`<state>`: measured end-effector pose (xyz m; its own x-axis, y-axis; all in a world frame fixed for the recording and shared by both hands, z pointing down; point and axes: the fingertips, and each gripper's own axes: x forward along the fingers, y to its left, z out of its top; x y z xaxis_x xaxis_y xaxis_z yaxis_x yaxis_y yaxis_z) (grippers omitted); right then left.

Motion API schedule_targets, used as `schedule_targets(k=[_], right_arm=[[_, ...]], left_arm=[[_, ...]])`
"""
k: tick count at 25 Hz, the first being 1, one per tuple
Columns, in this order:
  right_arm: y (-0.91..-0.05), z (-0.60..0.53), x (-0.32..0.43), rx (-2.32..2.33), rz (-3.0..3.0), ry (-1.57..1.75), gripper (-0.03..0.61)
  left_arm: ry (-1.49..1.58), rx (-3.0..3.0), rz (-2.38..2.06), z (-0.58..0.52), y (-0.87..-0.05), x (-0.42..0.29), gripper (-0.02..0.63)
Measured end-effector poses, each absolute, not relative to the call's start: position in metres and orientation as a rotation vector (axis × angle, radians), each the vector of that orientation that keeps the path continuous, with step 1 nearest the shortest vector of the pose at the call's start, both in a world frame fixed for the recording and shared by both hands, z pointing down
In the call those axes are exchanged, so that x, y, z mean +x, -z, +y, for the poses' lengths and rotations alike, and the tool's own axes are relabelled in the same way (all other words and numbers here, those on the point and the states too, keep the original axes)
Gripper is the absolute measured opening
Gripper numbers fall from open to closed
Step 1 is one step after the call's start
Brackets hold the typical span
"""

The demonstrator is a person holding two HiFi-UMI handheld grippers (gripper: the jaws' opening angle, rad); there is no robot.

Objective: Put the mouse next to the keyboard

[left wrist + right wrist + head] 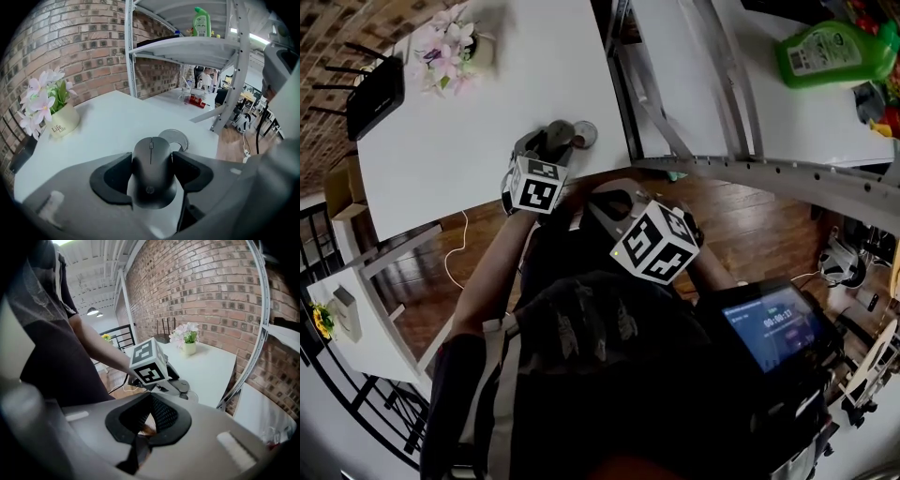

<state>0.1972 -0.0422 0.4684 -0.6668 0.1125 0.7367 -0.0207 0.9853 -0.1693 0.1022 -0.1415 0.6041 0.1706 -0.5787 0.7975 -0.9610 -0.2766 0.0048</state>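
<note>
Grips the black mouse (151,183) by both flanks in the left gripper (152,161), jaws pressed to its sides, over the near edge of the white table (117,117), with a round cable grommet (174,139) just past its nose. Holds the right gripper (149,420) off the table, nearer the body, jaws together on nothing, above the wooden floor (750,225). Records a flower pot (63,124) and a black router (375,94) at the table's far end, by the brick wall (84,51).

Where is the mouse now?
In the left gripper view's centre, the left gripper holds the mouse at the table's near edge, beside the round grommet.
</note>
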Motion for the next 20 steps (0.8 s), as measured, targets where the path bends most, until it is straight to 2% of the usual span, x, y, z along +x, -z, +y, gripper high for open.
schedule_targets(k=[20], right_arm=[[-0.4707, -0.0408, 0.1903, -0.007, -2.279, -0.193, 0.006]], left_arm=[[-1.049, 1.981, -1.375, -0.1461, -0.6089, 0.0974, 0.281]])
